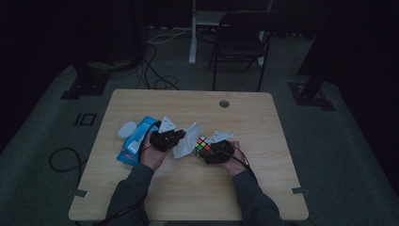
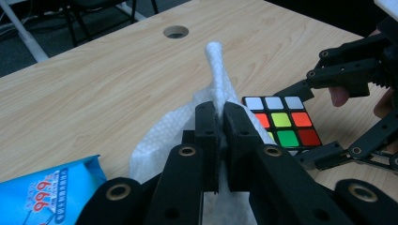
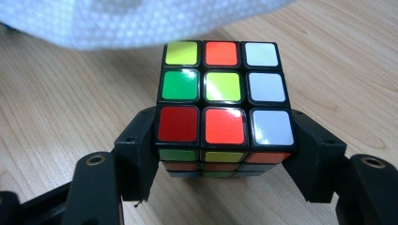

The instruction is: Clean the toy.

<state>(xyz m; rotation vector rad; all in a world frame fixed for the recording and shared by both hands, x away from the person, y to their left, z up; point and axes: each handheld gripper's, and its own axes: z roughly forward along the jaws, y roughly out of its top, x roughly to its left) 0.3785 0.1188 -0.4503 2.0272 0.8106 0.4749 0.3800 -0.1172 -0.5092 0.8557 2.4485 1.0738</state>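
Left tongs (image 2: 219, 123) pinched a white wet wipe (image 2: 217, 79); right tongs (image 3: 224, 157) squeezed a Rubik's cube (image 3: 224, 89) above the table (image 2: 94, 93).

Two forearms enter from the table's near edge, both in long dark grey-green sleeves (image 1: 129, 188) reaching the wrists.

Left gripper (image 2: 219, 123): matt black, blocky jaws on flat linkage bars, brass-coloured rivets at the pivots. Grey three-cornered plate (image 1: 166, 124) on top. Thin black cable (image 1: 117, 214) trailing along the sleeve.

Right gripper (image 3: 225, 154): same black build, square-ended jaws, brass-ringed pivot holes. Its own pale triangular plate (image 1: 221, 136); black cable (image 1: 245, 165) running back over the wrist.
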